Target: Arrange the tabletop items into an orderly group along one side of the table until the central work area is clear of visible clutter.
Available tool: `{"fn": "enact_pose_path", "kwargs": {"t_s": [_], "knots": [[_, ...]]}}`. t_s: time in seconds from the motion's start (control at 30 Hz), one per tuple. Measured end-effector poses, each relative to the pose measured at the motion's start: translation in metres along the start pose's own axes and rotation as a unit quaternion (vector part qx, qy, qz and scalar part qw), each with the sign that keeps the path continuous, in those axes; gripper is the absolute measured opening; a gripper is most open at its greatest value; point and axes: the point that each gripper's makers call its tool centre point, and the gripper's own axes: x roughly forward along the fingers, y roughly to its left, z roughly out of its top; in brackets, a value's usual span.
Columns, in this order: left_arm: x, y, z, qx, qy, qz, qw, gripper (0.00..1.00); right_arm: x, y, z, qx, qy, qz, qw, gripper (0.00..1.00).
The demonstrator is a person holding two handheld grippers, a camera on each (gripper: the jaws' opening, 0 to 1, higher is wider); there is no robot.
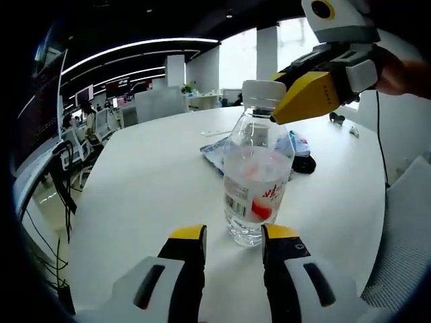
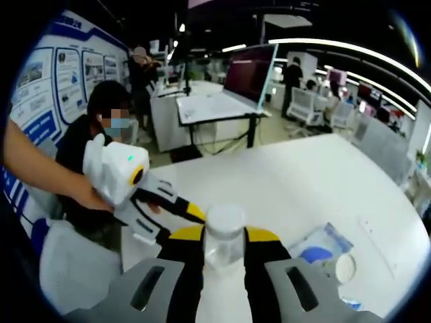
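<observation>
A clear water bottle (image 1: 256, 182) with a white cap and a red-and-white label stands upright on the white table (image 1: 155, 182). My left gripper (image 1: 232, 232) is open, its yellow tips just short of the bottle's base. My right gripper (image 1: 275, 97) reaches in from the upper right and holds the bottle at its neck under the cap. In the right gripper view the cap (image 2: 224, 221) sits between my right gripper (image 2: 225, 235) jaws, which press on the bottle. There the left gripper (image 2: 178, 219) shows low beside the bottle, held by a hand.
Behind the bottle lie a blue-and-white plastic packet (image 1: 214, 153) and a black object (image 1: 304, 163). The packet (image 2: 323, 245) lies beside a white round lid (image 2: 344, 268). Small items (image 1: 337, 118) sit near the far edge. A person (image 2: 108, 121) sits by the table.
</observation>
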Motion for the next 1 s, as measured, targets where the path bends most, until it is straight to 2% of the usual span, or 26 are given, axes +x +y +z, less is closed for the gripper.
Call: {"fn": "enact_pose_path", "kwargs": {"t_s": [0.27, 0.4, 0.6, 0.73, 0.8, 0.9, 1.0], "knots": [[0.007, -0.002, 0.002, 0.014, 0.013, 0.008, 0.9998, 0.37, -0.004, -0.002, -0.003, 0.006, 0.002, -0.004, 1.0, 0.17], [0.011, -0.002, 0.003, 0.036, 0.02, 0.008, 0.9991, 0.36, -0.007, -0.004, -0.005, 0.006, 0.004, -0.007, 0.9999, 0.16], [0.013, 0.003, 0.006, 0.042, 0.026, 0.013, 0.9987, 0.34, -0.009, -0.009, -0.006, 0.01, 0.004, -0.011, 0.9999, 0.15], [0.012, 0.005, 0.007, 0.038, 0.025, 0.018, 0.9988, 0.33, -0.009, -0.011, -0.007, 0.012, 0.003, -0.013, 0.9998, 0.14], [0.011, 0.004, 0.009, 0.024, 0.018, 0.018, 0.9994, 0.33, -0.01, -0.012, -0.007, 0.014, -0.001, -0.014, 0.9998, 0.14], [0.011, 0.001, 0.012, 0.01, 0.009, 0.017, 0.9998, 0.35, -0.01, -0.011, -0.007, 0.013, -0.005, -0.013, 0.9998, 0.15], [0.012, -0.004, 0.015, -0.019, -0.005, 0.008, 0.9998, 0.43, -0.011, -0.011, -0.007, 0.015, -0.01, -0.014, 0.9998, 0.15]]}}
